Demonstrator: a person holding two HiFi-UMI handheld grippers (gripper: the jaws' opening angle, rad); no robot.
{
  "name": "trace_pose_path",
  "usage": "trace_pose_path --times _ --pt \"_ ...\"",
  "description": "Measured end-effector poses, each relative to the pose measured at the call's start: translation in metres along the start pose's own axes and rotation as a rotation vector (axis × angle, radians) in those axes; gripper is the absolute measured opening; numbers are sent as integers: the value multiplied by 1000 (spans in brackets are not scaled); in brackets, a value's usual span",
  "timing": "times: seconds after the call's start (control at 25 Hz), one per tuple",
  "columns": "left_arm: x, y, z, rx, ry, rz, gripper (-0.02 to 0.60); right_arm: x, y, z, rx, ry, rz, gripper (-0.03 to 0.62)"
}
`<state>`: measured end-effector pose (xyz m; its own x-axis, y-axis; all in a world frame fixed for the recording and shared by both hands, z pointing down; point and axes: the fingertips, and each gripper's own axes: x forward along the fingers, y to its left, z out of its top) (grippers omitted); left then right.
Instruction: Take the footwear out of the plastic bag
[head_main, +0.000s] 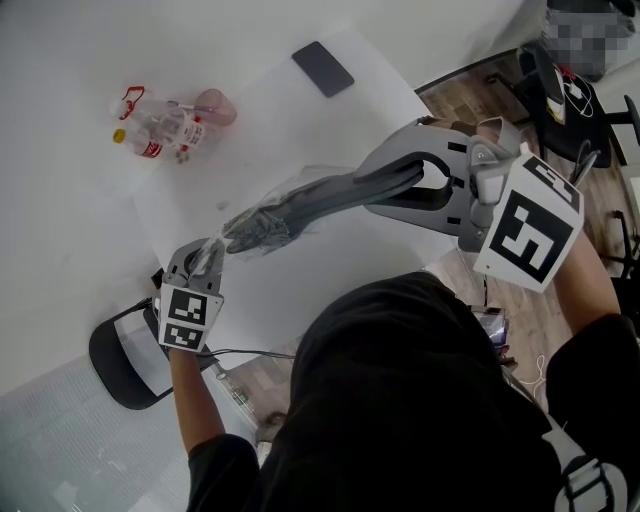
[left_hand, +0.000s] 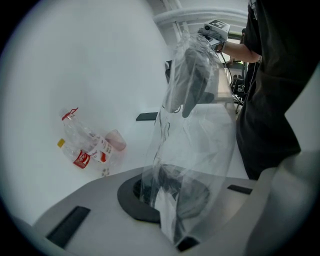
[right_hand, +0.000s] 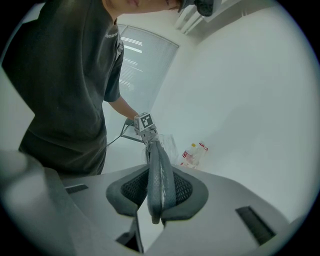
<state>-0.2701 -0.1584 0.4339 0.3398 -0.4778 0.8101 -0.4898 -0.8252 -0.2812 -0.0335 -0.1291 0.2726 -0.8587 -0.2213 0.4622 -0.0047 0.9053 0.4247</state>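
Pinches one end of the clear plastic bag (head_main: 255, 228) with the left tongs (head_main: 207, 258), pressed together on the film; clamps the dark grey footwear (head_main: 330, 190) edge-on in the right tongs (head_main: 410, 185), part spread around it. Holds the footwear above the white bench (head_main: 80, 200), stretched between both tongs, its far end inside the bag; shows bottles (head_main: 155, 130), a pink cup (head_main: 215, 105) and a dark phone (head_main: 323, 68) lying on the bench beyond.
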Motion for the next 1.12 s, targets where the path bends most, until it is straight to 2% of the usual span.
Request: trace_pose_path --times 0.44,1.12 --pt "1 0 -12 -49 1 2 23 0 2 -1 -19 5 12 81" --pt "-7 -7 -14 -63 21 9 23 -17 1 1 -19 -41 7 81"
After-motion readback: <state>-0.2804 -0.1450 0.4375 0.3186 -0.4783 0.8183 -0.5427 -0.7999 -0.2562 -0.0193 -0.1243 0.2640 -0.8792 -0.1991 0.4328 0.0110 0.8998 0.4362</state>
